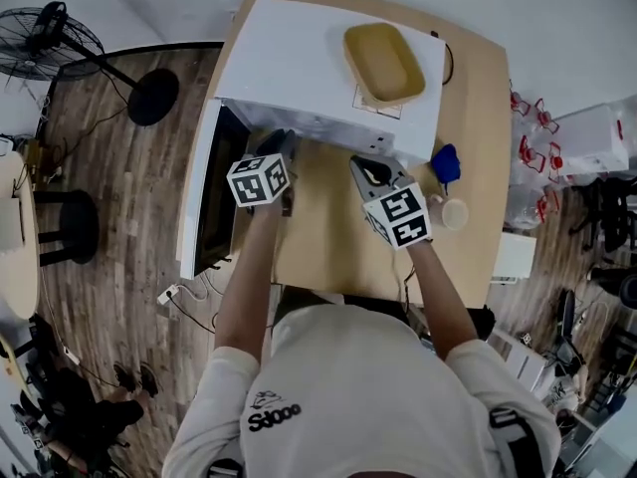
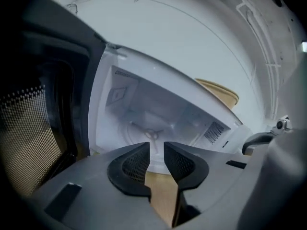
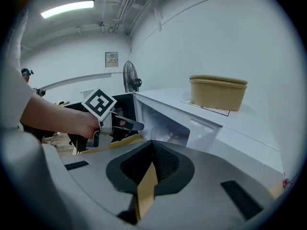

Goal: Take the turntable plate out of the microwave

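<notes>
The white microwave (image 1: 328, 58) stands on a wooden table (image 1: 318, 237), and its door (image 1: 204, 202) is swung wide open to the left. In the left gripper view the lit cavity (image 2: 144, 114) lies straight ahead. The turntable plate (image 2: 139, 128) shows only as a faint round rim on the cavity floor, with a three-armed hub (image 2: 152, 133) at its middle. My left gripper (image 2: 157, 145) hovers just outside the opening, open by a narrow gap with nothing between the pads. My right gripper (image 3: 153, 145) is shut and empty, in front of the microwave's right half.
A tan bowl (image 1: 383, 63) sits on top of the microwave. A blue object (image 1: 446, 162) and a cup (image 1: 455, 212) stand on the table to the right. The open door (image 2: 43, 128) blocks the left side. A fan (image 1: 45, 33) and a stool (image 1: 65, 227) stand on the floor.
</notes>
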Demonstrator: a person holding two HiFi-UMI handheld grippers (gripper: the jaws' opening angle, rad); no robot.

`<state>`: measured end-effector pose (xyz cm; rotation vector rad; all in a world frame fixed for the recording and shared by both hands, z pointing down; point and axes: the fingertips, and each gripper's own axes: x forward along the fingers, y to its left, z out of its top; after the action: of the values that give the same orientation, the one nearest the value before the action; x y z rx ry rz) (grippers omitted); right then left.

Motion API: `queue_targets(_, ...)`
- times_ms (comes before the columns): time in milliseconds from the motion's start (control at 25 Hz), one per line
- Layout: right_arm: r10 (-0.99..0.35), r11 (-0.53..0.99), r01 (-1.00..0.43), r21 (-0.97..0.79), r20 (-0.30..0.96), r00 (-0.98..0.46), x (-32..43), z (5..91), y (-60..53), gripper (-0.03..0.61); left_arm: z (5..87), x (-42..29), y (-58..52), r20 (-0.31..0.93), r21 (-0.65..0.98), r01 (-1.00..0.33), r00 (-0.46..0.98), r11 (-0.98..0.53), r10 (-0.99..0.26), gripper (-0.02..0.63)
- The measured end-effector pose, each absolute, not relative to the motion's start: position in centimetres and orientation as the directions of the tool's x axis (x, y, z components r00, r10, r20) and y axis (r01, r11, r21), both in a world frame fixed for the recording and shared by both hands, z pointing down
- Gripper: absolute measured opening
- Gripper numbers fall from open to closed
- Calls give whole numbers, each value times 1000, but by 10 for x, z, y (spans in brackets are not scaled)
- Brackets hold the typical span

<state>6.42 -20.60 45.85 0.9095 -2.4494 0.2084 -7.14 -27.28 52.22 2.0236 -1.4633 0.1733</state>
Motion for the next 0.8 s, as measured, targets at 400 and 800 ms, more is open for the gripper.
queue_targets(400,-542,742,-669,-50,542,-642,53,486,-227,6,579,-80,-305,498,549,-834,376,-52,-782,126)
queue_targets(800,-515,741,-663,-103,546,-661,54,497,-233,6,596,-79,-324,501,606,-795,348,34,-793,178)
